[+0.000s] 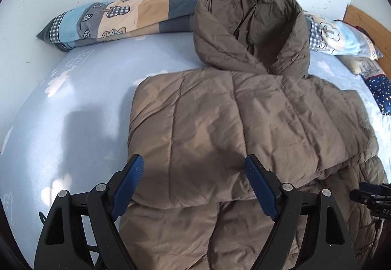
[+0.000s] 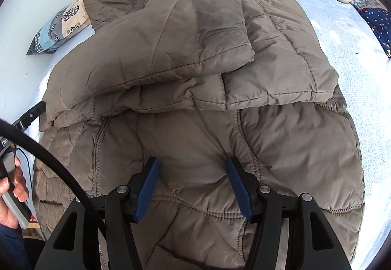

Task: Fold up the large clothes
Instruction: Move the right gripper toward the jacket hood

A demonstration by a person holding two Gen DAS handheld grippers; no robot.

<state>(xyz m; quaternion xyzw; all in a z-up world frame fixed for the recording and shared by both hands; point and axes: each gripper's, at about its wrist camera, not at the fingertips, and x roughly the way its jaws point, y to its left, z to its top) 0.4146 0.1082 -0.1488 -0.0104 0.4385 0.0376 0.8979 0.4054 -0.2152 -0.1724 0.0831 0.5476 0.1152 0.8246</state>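
A brown quilted hooded jacket (image 1: 244, 123) lies on the light-blue bed sheet (image 1: 73, 104), hood (image 1: 251, 30) toward the wall. Both sleeves are folded across its chest (image 2: 171, 50), and the zipped lower body (image 2: 195, 148) is spread toward me. My left gripper (image 1: 194, 160) hangs open over the jacket's left side, its left finger beyond the jacket's edge, nothing between the blue pads (image 1: 261, 187). My right gripper (image 2: 193, 161) hovers open over the lower body, pads (image 2: 146, 187) apart from the fabric.
A patchwork pillow (image 1: 110, 18) lies along the white wall. A second pillow (image 1: 342, 38) and a dark-blue starred cloth (image 1: 381, 91) sit at the right by a wooden headboard (image 1: 366, 23). A hand (image 2: 12, 187) and a black cable (image 2: 48, 160) show at the lower left.
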